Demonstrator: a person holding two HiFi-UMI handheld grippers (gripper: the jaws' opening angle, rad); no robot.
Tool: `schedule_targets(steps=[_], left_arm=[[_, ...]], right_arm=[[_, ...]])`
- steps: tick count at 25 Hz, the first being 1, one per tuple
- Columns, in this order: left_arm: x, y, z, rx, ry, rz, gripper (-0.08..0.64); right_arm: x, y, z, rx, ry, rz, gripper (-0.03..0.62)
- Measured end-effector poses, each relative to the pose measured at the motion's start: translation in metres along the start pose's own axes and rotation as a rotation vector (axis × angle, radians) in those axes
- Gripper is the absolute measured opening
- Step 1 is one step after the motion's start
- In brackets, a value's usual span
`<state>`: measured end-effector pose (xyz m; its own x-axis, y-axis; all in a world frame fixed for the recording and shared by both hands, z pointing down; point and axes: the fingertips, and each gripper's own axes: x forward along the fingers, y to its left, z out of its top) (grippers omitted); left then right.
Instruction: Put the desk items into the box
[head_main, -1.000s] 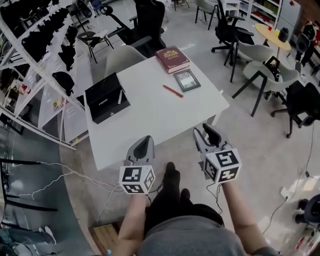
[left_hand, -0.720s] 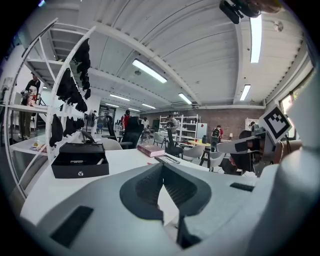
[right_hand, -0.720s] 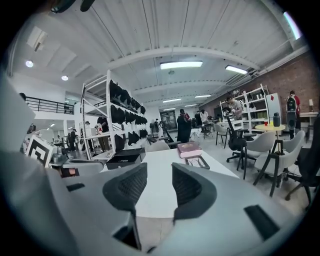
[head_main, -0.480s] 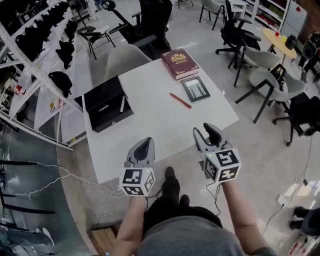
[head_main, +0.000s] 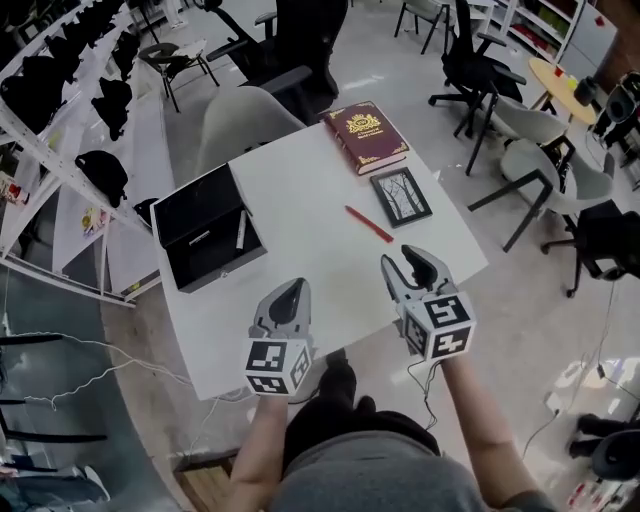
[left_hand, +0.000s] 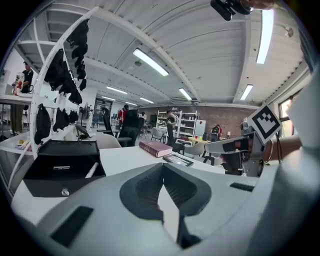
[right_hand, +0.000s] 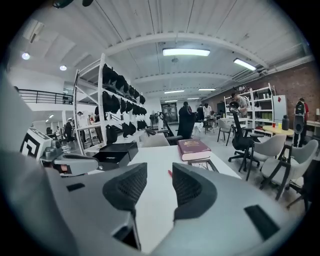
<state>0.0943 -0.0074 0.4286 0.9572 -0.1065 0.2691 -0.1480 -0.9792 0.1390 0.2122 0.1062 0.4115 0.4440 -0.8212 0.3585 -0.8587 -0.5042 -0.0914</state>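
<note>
On the white table (head_main: 300, 250) an open black box (head_main: 205, 240) stands at the left with a white marker (head_main: 240, 232) inside. A dark red book (head_main: 366, 135) lies at the far edge, with a framed picture (head_main: 401, 196) and a red pen (head_main: 369, 224) nearer to me. My left gripper (head_main: 292, 290) hovers shut over the near table edge, holding nothing. My right gripper (head_main: 407, 262) is open and empty, just short of the pen. In the right gripper view the pen (right_hand: 170, 173) shows between the jaws, far ahead. The box (left_hand: 62, 162) sits left in the left gripper view.
A grey chair (head_main: 245, 120) is tucked in at the table's far side, with black office chairs (head_main: 300, 45) behind it. A white rack of black items (head_main: 70, 90) runs along the left. More chairs (head_main: 530, 150) and a round yellow table (head_main: 550, 75) stand to the right. Cables (head_main: 90, 370) lie on the floor.
Both grippers have come forward toward the table, which now sits closer and more centred in the head view. The right jaws stand slightly wider apart.
</note>
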Motion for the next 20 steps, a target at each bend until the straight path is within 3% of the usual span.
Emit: schedule_targets(steps=[20], left_arm=[[0.049, 0.046, 0.001, -0.077, 0.027, -0.056, 0.006]], right_arm=[[0.078, -0.019, -0.014, -0.118, 0.196, -0.029, 0.141]])
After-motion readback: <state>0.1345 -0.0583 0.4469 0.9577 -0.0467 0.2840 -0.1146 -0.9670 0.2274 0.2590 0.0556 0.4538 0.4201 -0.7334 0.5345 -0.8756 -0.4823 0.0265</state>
